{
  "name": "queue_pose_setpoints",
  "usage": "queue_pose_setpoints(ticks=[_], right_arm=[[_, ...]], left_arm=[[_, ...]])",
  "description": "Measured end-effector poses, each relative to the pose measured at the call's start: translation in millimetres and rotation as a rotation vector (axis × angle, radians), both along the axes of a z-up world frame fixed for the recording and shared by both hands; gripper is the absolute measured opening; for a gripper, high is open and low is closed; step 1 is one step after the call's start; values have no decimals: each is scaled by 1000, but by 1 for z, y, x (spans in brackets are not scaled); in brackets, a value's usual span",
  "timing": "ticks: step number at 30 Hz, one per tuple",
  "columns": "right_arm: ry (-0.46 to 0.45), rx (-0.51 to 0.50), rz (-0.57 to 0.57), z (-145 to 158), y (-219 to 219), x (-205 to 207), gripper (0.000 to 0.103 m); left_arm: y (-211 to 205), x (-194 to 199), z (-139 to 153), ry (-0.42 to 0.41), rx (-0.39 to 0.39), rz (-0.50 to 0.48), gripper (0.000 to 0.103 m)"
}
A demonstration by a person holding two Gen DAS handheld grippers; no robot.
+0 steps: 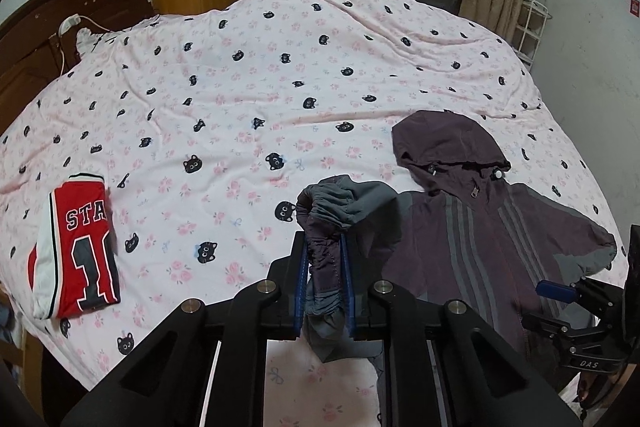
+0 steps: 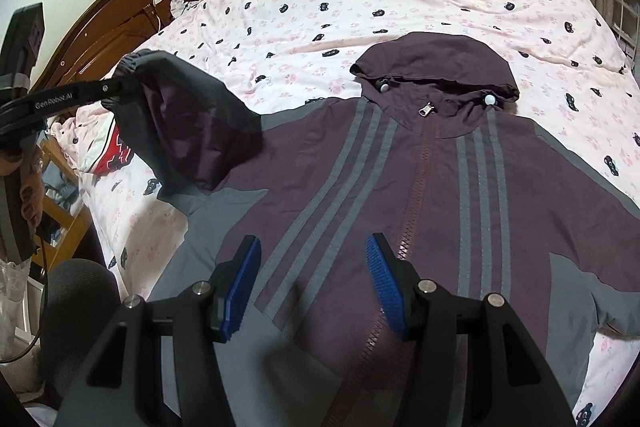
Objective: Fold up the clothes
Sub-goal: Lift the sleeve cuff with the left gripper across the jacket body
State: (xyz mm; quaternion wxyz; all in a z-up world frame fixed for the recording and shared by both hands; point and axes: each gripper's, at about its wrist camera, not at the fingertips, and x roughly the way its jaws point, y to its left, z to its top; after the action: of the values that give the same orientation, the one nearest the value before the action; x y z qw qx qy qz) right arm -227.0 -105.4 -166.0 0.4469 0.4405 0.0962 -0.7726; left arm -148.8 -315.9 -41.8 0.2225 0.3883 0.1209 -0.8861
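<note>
Purple-and-grey hooded jacket [image 2: 400,163] is lying front-up, zipped, on the bed [image 1: 248,75], toward its near right edge, hood pointing at the far side. The left gripper [image 1: 324,267] is pinching the elastic cuff of one sleeve [image 2: 176,107] between its blue pads and holding it lifted off the cover, the sleeve sagging in soft folds below the grip. The right gripper [image 2: 312,283] is hovering spread wide above the jacket's lower front, holding nothing. Fabric is looking thin, light and limp, likely slick shell cloth, so it is probably sliding easily over itself and not holding a crease. Gathered cuffs, hem and shoulder seams are offering the thickest bite; a single flat layer would likely slip. A red numbered jersey [image 1: 76,247] is sitting folded near the bed's left edge, well apart from the jacket.
</note>
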Motion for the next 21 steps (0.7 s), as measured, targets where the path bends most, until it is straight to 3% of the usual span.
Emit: queue_pose_setpoints(ticks=[11, 21], right_arm=[[-2, -17, 9, -1, 2, 0, 57], [-6, -35, -13, 0, 24, -8, 57]], left_arm=[[13, -3, 15, 18, -5, -30, 9], [60, -47, 27, 12, 8, -107, 9]])
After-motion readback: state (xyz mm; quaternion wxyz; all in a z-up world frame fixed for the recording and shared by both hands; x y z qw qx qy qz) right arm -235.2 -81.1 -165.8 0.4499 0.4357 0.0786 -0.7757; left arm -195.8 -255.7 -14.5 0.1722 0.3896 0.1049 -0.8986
